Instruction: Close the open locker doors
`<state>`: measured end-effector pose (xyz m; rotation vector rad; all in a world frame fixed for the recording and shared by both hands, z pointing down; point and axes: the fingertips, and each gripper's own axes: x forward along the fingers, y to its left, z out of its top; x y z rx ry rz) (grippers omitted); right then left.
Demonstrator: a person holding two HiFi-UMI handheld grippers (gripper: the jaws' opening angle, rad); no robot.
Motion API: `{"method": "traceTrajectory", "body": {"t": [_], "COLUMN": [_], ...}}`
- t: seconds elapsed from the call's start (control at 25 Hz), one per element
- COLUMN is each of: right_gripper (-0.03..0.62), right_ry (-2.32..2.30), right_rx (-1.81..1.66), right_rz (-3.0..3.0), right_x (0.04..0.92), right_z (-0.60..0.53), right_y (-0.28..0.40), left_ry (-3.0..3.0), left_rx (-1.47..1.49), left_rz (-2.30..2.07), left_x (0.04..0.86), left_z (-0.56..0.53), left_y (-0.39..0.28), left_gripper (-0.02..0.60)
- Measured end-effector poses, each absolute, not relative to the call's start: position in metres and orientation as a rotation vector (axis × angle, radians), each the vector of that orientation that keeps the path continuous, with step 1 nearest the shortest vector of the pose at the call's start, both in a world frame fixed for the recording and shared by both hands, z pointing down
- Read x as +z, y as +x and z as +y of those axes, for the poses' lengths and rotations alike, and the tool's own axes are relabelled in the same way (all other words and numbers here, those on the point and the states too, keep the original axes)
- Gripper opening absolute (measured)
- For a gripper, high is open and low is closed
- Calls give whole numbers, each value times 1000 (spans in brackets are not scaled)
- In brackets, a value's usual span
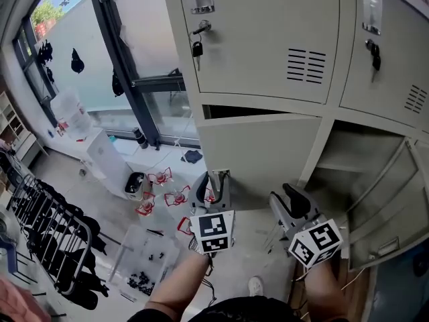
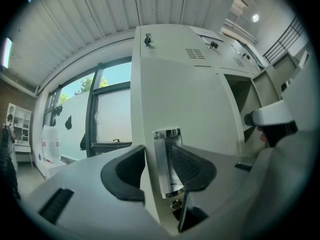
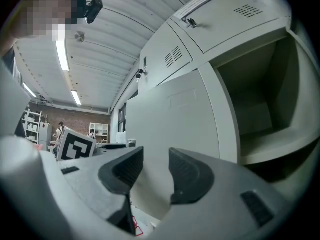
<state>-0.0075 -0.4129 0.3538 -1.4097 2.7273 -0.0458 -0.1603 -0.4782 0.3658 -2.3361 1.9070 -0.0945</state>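
The left gripper point(image 1: 213, 183), pinched on the handle point(image 2: 167, 159) at 7 o'clock on the door point(image 1: 268, 153), may be jammed against the frame at closure; the right gripper point(image 3: 152, 169) is spread, empty.

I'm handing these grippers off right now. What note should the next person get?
Left hand-held gripper: shut on the handle of the lower left door.
Right hand-held gripper: open, empty, facing that door.
Doors: upper doors closed; lower left door ajar, nearly shut; lower right door swung wide open.
Done: neither lower door is fully closed yet.
Left: push the lower left door flush, then close the lower right door.
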Motion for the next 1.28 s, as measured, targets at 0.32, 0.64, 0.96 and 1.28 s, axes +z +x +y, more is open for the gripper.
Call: {"method": "traceTrajectory", "body": {"t": [0.32,0.64,0.96,1.28], "right_gripper": [147,147,147,147], "right_ry": [-1378,-1330,-1304,-1303], "right_rx": [-40,-48,-48,-71], "right_rz": [2746,2772,2790,2782], "right_x": [356,359,359,362], "right_z": [-427,-437,-445,-451], "right_y": [-8,-15,-18,-18], "left_ry": [-2297,-2282,-2288,-2285], "left_rx": [-110,-141,-157,-148], "left_rz": [1945,1966,1968,1966], "left_x": [365,368,372,371], "left_z": [-496,-511,-522,-528], "left_y": [-161,-158,-154,-154], "left_gripper": [164,184,198,199]}}
